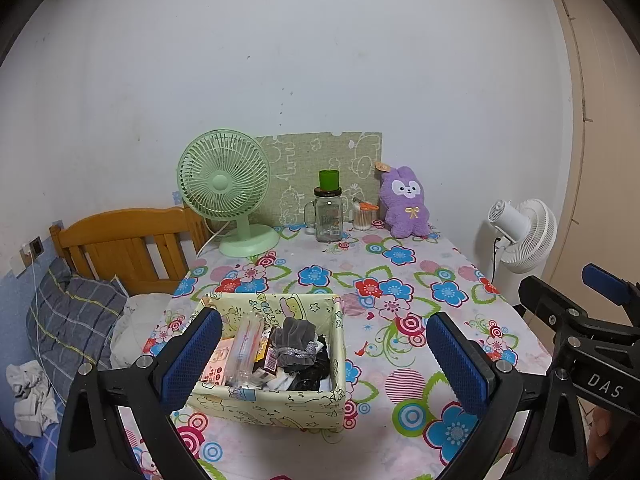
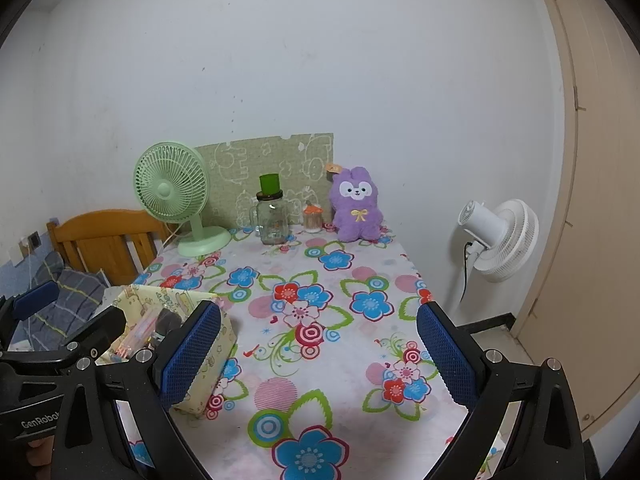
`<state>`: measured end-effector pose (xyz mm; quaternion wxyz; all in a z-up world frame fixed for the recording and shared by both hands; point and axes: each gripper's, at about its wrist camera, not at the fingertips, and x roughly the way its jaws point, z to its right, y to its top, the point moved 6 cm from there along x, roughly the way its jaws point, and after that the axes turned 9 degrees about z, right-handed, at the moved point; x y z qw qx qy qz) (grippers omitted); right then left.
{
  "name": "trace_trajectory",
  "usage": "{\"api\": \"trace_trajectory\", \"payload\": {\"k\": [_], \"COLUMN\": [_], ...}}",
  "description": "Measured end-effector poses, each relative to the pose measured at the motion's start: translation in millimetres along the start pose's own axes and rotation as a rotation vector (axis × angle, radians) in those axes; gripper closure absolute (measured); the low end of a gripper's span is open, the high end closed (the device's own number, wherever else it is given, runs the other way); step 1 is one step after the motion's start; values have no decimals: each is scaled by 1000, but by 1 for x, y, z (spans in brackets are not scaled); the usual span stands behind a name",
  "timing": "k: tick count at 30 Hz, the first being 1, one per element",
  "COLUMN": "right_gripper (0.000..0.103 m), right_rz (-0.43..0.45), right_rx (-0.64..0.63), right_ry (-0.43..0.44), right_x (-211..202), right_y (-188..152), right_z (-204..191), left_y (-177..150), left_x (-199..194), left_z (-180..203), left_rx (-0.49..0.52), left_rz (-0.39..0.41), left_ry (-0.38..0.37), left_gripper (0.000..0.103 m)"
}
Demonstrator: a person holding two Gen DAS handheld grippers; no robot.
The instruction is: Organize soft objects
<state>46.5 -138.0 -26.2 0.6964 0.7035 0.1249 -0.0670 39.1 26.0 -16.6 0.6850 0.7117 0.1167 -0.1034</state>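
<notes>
A pale yellow fabric box [image 1: 276,408] sits on the flowered table near its front left. It holds a grey soft cloth [image 1: 294,340], dark fabric, clear tubes and small packets. It also shows in the right wrist view [image 2: 218,344]. A purple plush rabbit [image 1: 404,204] stands against the wall at the table's back right, and it also shows in the right wrist view [image 2: 356,204]. My left gripper [image 1: 324,360] is open and empty, just in front of the box. My right gripper [image 2: 318,356] is open and empty over bare tablecloth, to the right of the box.
A green desk fan [image 1: 226,196], a glass jar with a green lid [image 1: 328,212] and a small cup of sticks [image 1: 364,216] stand along the back. A white floor fan [image 2: 500,240] stands right of the table. A wooden headboard [image 1: 124,244] and bedding lie left.
</notes>
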Motion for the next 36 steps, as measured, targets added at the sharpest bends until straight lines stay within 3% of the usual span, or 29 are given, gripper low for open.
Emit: {"api": "trace_trajectory", "payload": {"k": [36], "right_gripper": [3], "right_rz": [-4], "right_rx": [8], "right_ry": [7], "right_x": [4], "right_y": [-3], "right_z": [-3], "left_y": [-4], "left_x": [8], "left_z": [-4], "left_rx": [-13], "left_rz": [-14], "left_ry": [8], "left_gripper": [0]}}
